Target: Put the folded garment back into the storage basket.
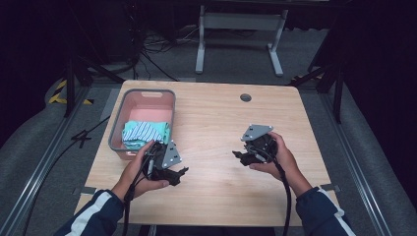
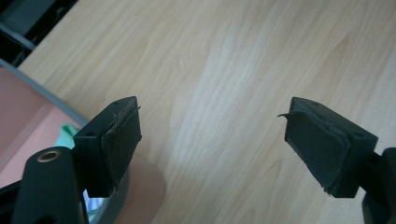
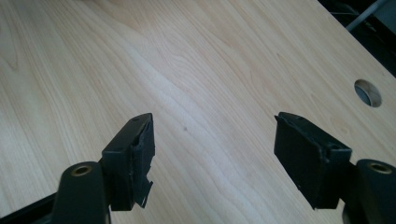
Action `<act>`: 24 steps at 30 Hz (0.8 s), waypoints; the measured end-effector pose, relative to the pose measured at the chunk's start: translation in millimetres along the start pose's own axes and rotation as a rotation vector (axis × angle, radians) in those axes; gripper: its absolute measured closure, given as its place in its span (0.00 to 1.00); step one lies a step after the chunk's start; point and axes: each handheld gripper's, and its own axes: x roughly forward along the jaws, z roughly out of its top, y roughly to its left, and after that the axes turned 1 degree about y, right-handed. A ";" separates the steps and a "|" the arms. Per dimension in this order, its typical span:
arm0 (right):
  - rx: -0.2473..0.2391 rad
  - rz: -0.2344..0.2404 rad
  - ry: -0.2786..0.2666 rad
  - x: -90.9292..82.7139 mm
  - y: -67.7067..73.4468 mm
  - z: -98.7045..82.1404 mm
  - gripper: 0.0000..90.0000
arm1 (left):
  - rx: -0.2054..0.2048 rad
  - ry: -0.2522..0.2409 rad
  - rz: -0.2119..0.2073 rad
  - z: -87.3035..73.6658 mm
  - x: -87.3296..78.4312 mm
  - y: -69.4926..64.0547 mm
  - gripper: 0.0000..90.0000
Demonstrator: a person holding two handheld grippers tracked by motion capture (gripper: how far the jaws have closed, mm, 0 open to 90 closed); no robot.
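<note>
A pink basket with a grey rim [image 1: 147, 93] stands at the table's left side and holds folded cloth with teal and white stripes [image 1: 145, 132]. My left gripper [image 1: 181, 173] hovers just right of the basket's near corner, open with nothing between its jaws; in the left gripper view the gripper [image 2: 212, 144] sits over bare wood with the basket's rim [image 2: 42, 88] at the left. My right gripper [image 1: 238, 156] is held over the table's right half, open and empty, and in the right gripper view it [image 3: 214, 156] looks along bare tabletop.
The light wooden table [image 1: 211, 128] has a round cable hole [image 1: 245, 97] near its far edge, shown too as the hole [image 3: 368, 92] in the right gripper view. A white desk frame [image 1: 241, 34] and cables lie on the floor beyond. Metal rails run along both sides.
</note>
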 end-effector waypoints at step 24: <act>0.089 -0.022 -0.004 -13.1 0.5 -98.8 0.31 | 0.042 0.040 -0.104 -30.2 39.9 -16.7 0.21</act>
